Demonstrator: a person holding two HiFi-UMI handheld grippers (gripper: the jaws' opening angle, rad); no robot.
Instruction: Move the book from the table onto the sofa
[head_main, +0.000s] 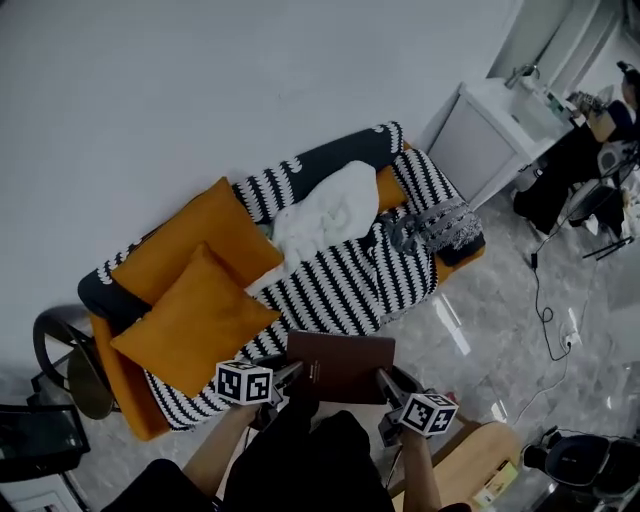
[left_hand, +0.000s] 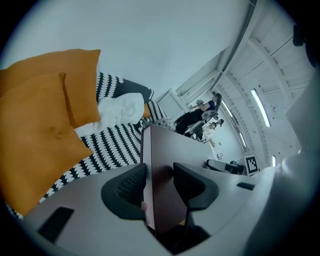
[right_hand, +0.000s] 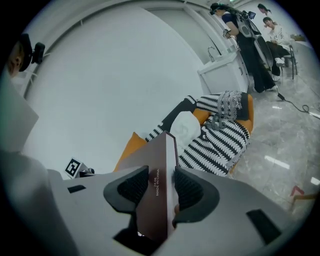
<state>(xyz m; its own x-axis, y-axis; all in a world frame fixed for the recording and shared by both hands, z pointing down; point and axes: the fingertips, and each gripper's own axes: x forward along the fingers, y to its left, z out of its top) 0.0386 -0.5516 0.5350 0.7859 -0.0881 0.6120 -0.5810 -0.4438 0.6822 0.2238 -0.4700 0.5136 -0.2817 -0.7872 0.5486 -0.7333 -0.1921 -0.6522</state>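
Here the brown book sits between the 2 grippers, near the striped sofa's front edge. The left gripper clamps its left edge, and the right gripper clamps its right edge.

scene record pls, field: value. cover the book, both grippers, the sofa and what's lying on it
book: dark brown hardcover book, held in the air at the sofa's front edge, not yet set down
left gripper: shut on the book's left edge
right gripper: shut on the book's right edge
sofa: black-and-white patterned sofa, against the wall
on sofa: orange square cushions, two, at the left; white crumpled cloth in the middle; grey fringed cloth at the right
free spot: patterned seat just beyond the book
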